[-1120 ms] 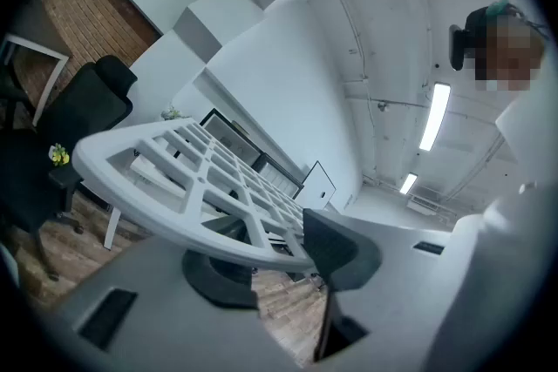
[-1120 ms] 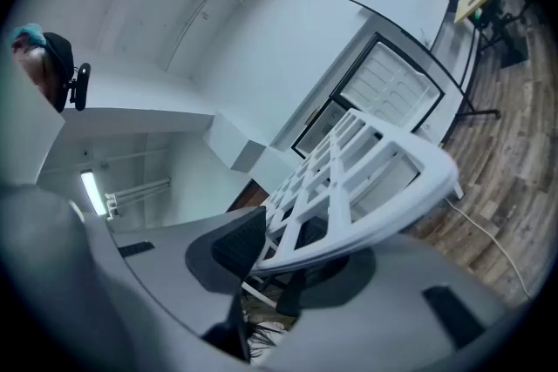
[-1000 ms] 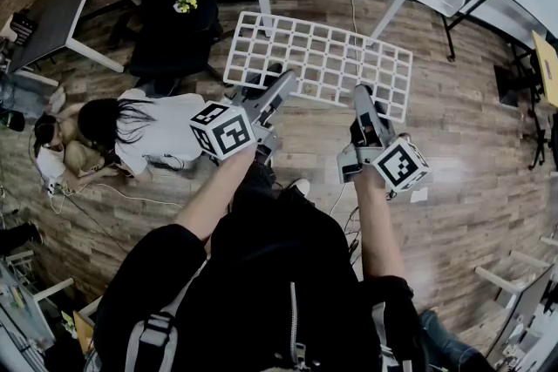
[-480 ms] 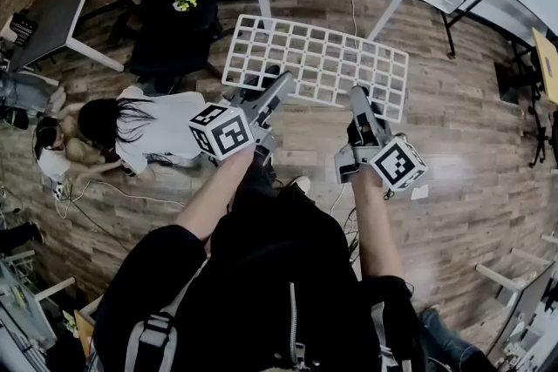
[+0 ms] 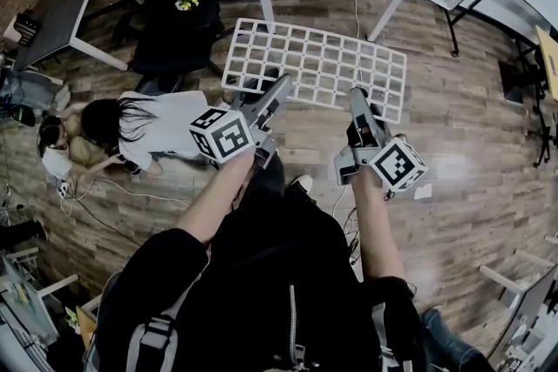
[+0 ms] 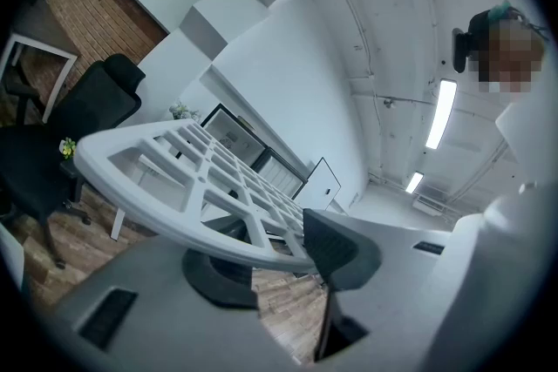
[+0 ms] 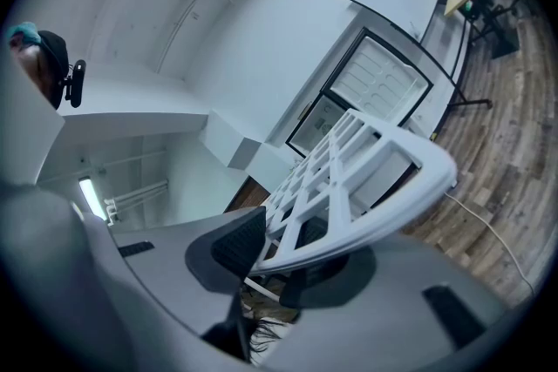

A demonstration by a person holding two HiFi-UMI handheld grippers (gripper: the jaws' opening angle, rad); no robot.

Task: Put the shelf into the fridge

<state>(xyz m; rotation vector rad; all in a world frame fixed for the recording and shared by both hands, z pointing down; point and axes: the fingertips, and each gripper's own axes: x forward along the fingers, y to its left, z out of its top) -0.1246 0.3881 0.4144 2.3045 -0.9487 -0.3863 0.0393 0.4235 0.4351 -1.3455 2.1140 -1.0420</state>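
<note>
Two-handed | left tongs (image 5: 281, 86) + right tongs (image 5: 357, 95) clamp shelf (image 5: 318, 64) | outside fridge (image 7: 377, 84)

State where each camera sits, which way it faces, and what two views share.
Head view: on the person's head, facing steeply down at the shelf; both arms, left gripper and right gripper show.
Left gripper view: on the left gripper, facing along its jaws, shut on the shelf's edge.
Right gripper view: the same from the right gripper.
Shared: the shelf.
</note>
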